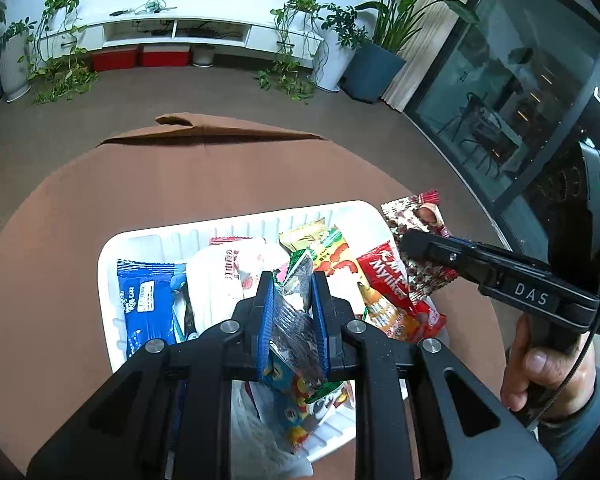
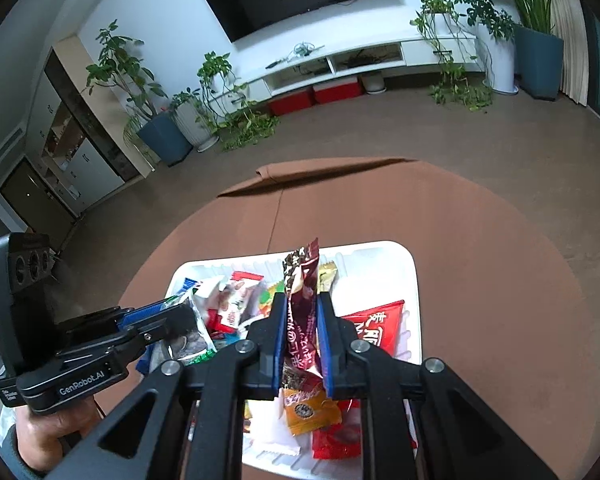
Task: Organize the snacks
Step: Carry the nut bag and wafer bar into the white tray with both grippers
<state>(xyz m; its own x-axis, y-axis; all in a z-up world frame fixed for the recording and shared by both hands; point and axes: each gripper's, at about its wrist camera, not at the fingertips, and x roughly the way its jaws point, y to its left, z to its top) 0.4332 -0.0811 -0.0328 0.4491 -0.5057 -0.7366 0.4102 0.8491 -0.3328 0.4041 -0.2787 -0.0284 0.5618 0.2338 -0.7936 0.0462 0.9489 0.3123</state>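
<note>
**Both grippers loaded over the snack tray**

Left gripper (image 1: 292, 312) is clamped on a green-edged packet (image 1: 296, 304) with a dark printed face; its blue pads press both flat sides. Right gripper (image 2: 302, 332) is clamped on a maroon packet (image 2: 300, 300), held upright with the crimped top standing above the fingertips. Both packets hang over the white tray (image 1: 236, 224), which sits on a round brown table (image 1: 100, 200).

Tray contents: a blue packet (image 1: 146, 300) lies at the left wall; white (image 1: 220, 276), orange (image 1: 336, 256) and red (image 1: 384, 280) packets crowd the middle and right side. An orange sachet (image 2: 308, 412) lies at the near edge beneath the right gripper.

Judgement: the step in hand is placing the held packets into the tray. Bare floor shows at the far right corner in the right wrist view; the maroon packet is best lowered there. Each packet should come down to the tray floor before the jaws part, so it lies flat and does not tip over the rim. Grippers are near each other; release one at a time
</note>
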